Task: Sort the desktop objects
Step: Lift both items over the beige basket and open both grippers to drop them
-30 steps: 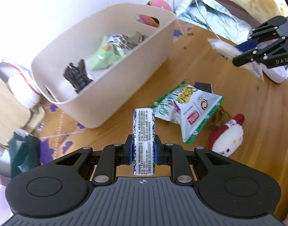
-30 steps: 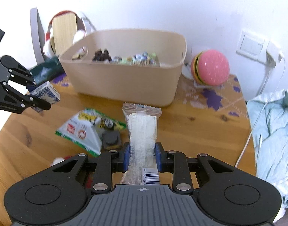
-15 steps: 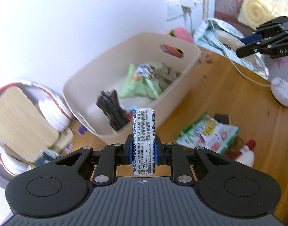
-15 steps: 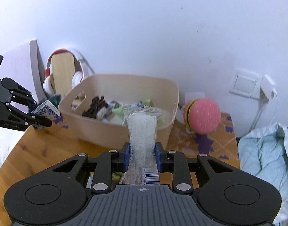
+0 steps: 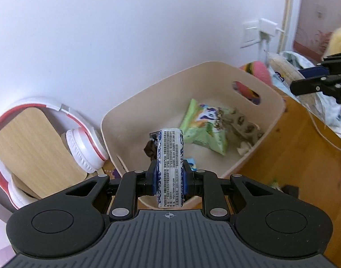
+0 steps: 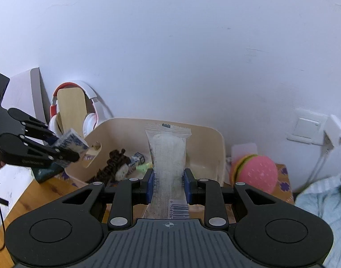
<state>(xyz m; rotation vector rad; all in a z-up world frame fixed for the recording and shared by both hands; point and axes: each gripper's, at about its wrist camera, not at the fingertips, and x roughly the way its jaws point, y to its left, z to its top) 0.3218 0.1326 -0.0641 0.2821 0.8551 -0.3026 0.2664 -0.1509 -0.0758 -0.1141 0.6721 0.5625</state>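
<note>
My left gripper (image 5: 170, 178) is shut on a small blue-and-white packet (image 5: 170, 156), held upright over the near rim of the beige bin (image 5: 268, 120). From the right wrist view that same gripper (image 6: 65, 154) hangs at the bin's left end with the packet (image 6: 72, 141) in it. My right gripper (image 6: 168, 186) is shut on a long clear snack wrapper (image 6: 168, 154), which stands up in front of the bin (image 6: 217, 147). Inside the bin lie a green snack bag (image 5: 206, 129), a dark brown item (image 6: 115, 160) and other small packets.
White-and-red headphones (image 5: 85, 149) hang on a wooden stand (image 5: 34, 147) left of the bin. A pink burger toy (image 6: 255, 172) sits right of it, below a wall socket (image 6: 306, 129) with a charger. Light blue cloth (image 6: 326, 201) lies far right on the wooden table (image 5: 304, 156).
Both grippers rose and moved toward the bin, each keeping its packet. The loose items on the table have dropped out of view, and the bin's inside now shows from above.
</note>
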